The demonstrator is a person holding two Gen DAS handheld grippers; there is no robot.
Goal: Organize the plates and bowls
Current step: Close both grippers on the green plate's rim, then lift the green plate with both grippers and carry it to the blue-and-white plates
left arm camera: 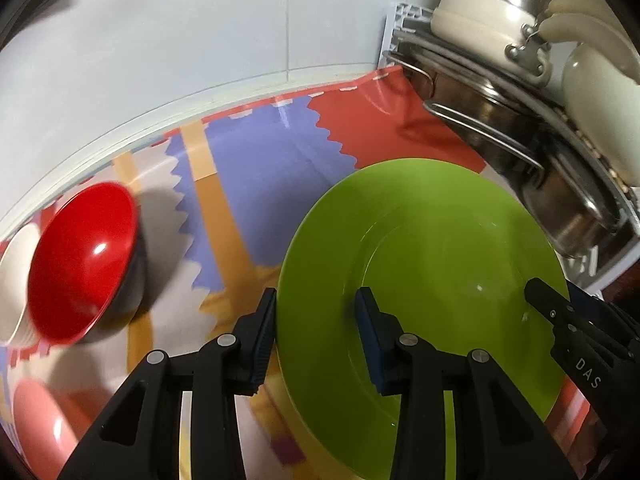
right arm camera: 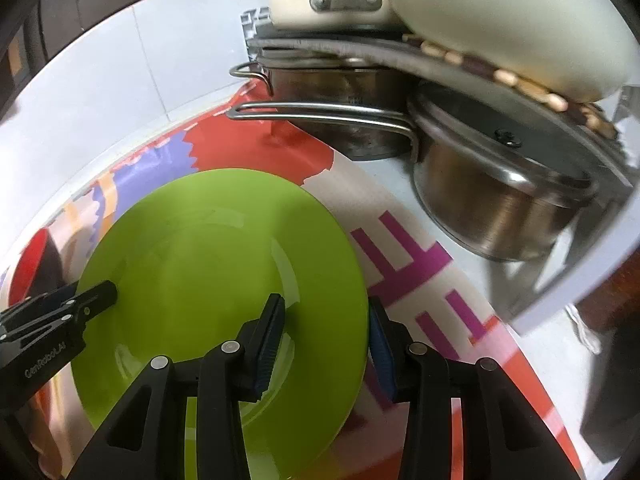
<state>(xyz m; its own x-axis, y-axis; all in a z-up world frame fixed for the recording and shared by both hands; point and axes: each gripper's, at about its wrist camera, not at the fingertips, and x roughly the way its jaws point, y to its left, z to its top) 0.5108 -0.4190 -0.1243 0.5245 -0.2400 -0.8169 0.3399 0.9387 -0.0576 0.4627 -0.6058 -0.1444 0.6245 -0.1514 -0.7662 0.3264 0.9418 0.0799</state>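
Observation:
A green plate [left arm camera: 420, 264] lies on the colourful mat; it also shows in the right wrist view [right arm camera: 208, 264]. My left gripper [left arm camera: 316, 312] is open and straddles the plate's left rim, one finger over the plate, one outside it. My right gripper [right arm camera: 326, 320] is open and straddles the plate's right rim the same way. Each gripper shows in the other's view, the right one [left arm camera: 560, 320] and the left one [right arm camera: 80, 300]. A red bowl with a dark outside [left arm camera: 80, 260] lies tilted at the left, against a white bowl [left arm camera: 12, 280].
A pink dish [left arm camera: 36, 424] lies at the lower left. Steel pots [right arm camera: 492, 200] stand under a rack shelf holding cream cookware [right arm camera: 500, 12] at the right. A white tiled wall [left arm camera: 200, 40] runs behind the mat [left arm camera: 260, 152].

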